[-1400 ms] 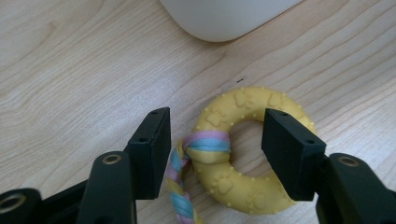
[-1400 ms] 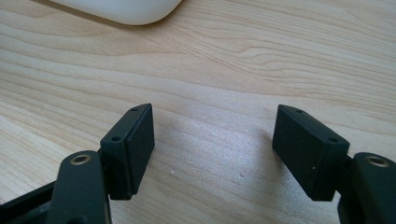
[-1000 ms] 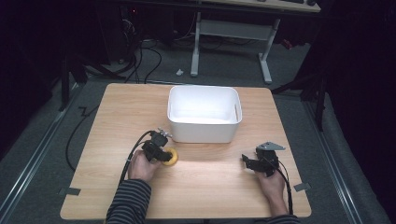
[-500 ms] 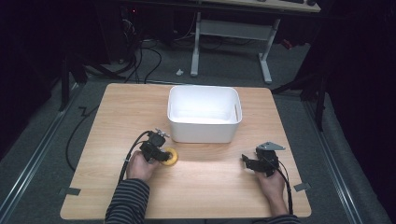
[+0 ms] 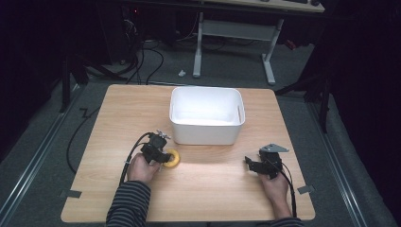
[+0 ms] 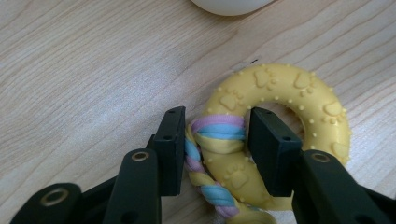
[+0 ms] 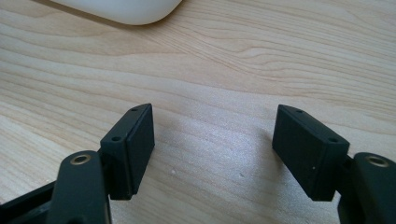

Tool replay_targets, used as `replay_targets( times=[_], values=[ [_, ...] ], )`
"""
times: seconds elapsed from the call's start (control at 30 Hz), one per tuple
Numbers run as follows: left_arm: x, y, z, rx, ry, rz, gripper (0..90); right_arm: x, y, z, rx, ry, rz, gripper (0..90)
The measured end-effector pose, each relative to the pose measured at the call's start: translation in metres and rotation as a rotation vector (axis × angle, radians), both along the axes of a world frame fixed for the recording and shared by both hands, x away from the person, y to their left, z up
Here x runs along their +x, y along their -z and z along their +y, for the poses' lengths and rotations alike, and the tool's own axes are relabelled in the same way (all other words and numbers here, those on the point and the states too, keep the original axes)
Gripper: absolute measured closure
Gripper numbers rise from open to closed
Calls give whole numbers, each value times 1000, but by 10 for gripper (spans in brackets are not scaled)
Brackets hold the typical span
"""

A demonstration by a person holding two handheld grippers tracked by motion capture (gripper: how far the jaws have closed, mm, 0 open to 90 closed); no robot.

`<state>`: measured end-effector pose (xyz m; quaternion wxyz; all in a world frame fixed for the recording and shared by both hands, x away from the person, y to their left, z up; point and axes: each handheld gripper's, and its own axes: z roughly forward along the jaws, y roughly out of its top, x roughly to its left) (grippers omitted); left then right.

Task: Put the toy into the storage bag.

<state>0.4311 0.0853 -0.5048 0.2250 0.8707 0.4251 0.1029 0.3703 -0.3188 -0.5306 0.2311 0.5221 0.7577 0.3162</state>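
A yellow rubber ring toy (image 6: 285, 91) with paw prints and a pastel rope (image 6: 219, 128) knotted round its near rim lies on the wooden table (image 5: 208, 189), just in front of the white bin's left corner. My left gripper (image 6: 217, 140) is shut on the ring toy, one jaw on each side of the rope-wrapped rim. In the high view the left gripper (image 5: 160, 155) sits against the toy (image 5: 172, 158). My right gripper (image 7: 212, 149) stands open over bare wood, nothing between its jaws. It rests at the table's front right (image 5: 251, 163).
A white plastic bin (image 5: 205, 133) stands at the table's middle, toward the back. Its rounded lower edge shows at the top of the left gripper view (image 6: 231, 4) and of the right gripper view (image 7: 121, 9). Cables trail from both grippers.
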Motion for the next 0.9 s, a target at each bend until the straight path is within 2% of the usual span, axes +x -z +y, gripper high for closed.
replay_targets(
  times=[0.37,0.5,0.7,0.83,0.9],
  values=[
    [4,-2,2,-8,4,26,611,-1,0,0,0,0,0,300],
    [3,-1,5,-22,-3,17,623,-1,0,0,1,0,1,301],
    [4,-1,8,-59,-26,30,627,-1,0,0,0,-2,-1,300],
    [3,-2,8,-67,-27,30,628,-1,0,0,2,-2,0,300],
    [3,-4,8,-61,-19,15,629,-1,0,0,1,-2,0,300]
  ],
)
